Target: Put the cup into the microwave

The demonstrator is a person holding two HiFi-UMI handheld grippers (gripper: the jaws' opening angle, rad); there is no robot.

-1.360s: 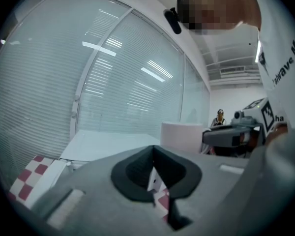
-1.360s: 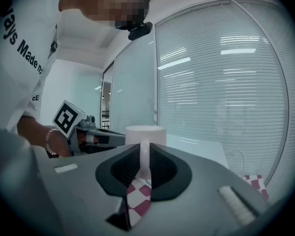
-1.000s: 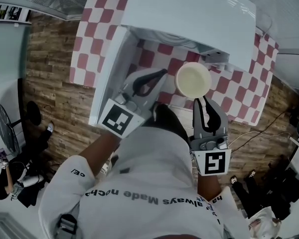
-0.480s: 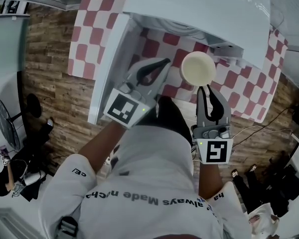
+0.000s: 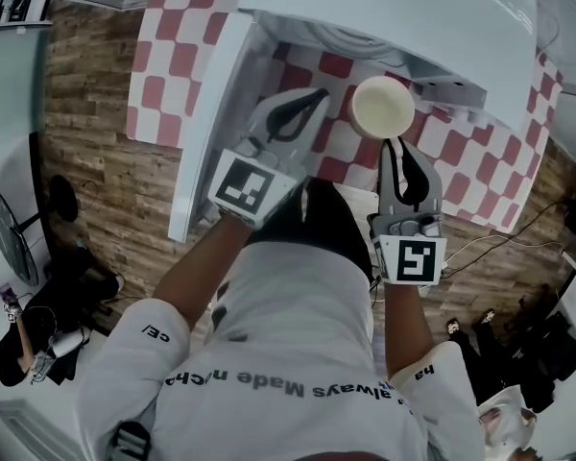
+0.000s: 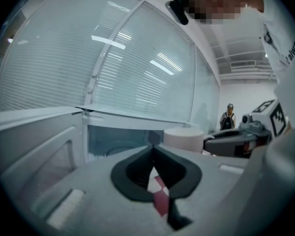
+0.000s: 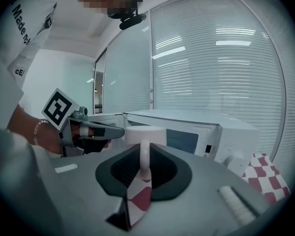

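Observation:
A cream cup [image 5: 383,107] hangs in front of the open white microwave [image 5: 413,8]. My right gripper [image 5: 396,145] is shut on the cup's handle from the near side. In the right gripper view the handle [image 7: 144,157] stands upright between the jaws under the cup [image 7: 145,133]. My left gripper [image 5: 317,96] is shut with nothing in it, just left of the cup, near the microwave door [image 5: 209,123], which swings out to the left. From the left gripper view, the cup [image 6: 183,136] shows beyond the shut left gripper [image 6: 153,148], with the dark cavity [image 6: 117,141] behind it.
The microwave stands on a table with a red and white checked cloth [image 5: 163,75]. Wood-pattern floor [image 5: 86,161] lies around it. A fan [image 5: 10,238] and a seated person [image 5: 19,344] are at the lower left. Cables [image 5: 490,248] run over the floor at the right.
Both grippers have moved forward toward the microwave. The cup, held in the right gripper, is now closer to the opening.

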